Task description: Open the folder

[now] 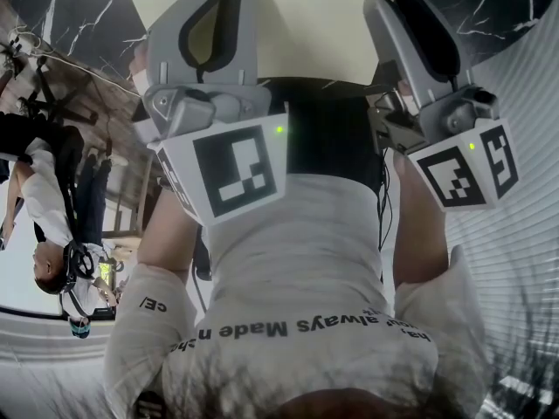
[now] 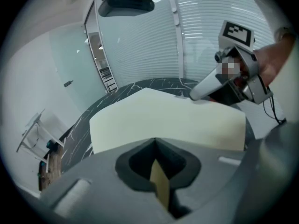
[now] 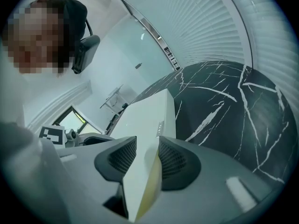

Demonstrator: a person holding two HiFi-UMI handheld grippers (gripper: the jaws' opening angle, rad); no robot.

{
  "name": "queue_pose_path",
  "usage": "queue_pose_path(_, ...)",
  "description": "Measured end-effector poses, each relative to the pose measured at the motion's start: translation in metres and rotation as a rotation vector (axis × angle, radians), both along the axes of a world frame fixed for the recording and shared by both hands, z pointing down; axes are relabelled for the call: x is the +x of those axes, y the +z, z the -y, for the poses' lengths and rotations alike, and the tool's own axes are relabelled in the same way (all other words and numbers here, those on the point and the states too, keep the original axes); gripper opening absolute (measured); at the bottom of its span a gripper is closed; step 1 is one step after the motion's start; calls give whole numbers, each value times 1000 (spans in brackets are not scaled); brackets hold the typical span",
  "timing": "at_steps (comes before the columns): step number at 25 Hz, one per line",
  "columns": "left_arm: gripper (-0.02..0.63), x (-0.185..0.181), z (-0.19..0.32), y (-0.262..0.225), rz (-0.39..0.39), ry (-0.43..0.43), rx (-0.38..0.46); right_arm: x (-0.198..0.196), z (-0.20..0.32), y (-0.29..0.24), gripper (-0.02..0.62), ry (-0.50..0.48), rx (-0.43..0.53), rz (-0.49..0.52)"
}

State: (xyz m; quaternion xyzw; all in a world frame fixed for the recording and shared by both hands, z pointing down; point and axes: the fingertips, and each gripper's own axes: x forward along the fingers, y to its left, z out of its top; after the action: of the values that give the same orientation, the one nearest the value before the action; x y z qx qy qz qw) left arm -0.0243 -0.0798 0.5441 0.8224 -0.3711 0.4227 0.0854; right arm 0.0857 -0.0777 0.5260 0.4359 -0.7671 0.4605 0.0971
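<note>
A cream folder (image 2: 168, 120) lies over a black marble table (image 2: 93, 120). Its pale surface (image 1: 306, 24) shows between both grippers at the top of the head view. My left gripper (image 2: 156, 146) is shut on a thin cream edge of the folder, seen edge-on between its dark pads. My right gripper (image 3: 147, 141) is shut on another cream leaf of the folder (image 3: 149, 120), which runs away from the jaws toward the table (image 3: 224, 101). In the head view, the left gripper (image 1: 218, 16) and right gripper (image 1: 410, 24) stand side by side. The right gripper's tip (image 2: 201, 93) rests at the folder's far corner.
My own torso in a white printed shirt (image 1: 306, 260) fills the lower head view. Another person (image 1: 52, 225) stands at the left edge. Slatted blinds (image 2: 210, 31) and a glass partition (image 2: 70, 55) lie beyond the table. The left gripper's marker cube (image 3: 51, 135) shows beside the folder.
</note>
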Motion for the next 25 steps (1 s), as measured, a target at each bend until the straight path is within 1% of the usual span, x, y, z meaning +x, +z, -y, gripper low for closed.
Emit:
queue_pose_path(4, -2, 3, -1, 2, 59, 32, 18, -1, 0, -3, 149, 8, -2, 11)
queue_pose_path(16, -2, 3, -1, 7, 75, 41, -5, -4, 1, -17, 146, 18, 14, 46)
queue_pose_path(25, -2, 2, -1, 4, 64, 50, -10, -4, 1, -22, 146, 16, 17, 50)
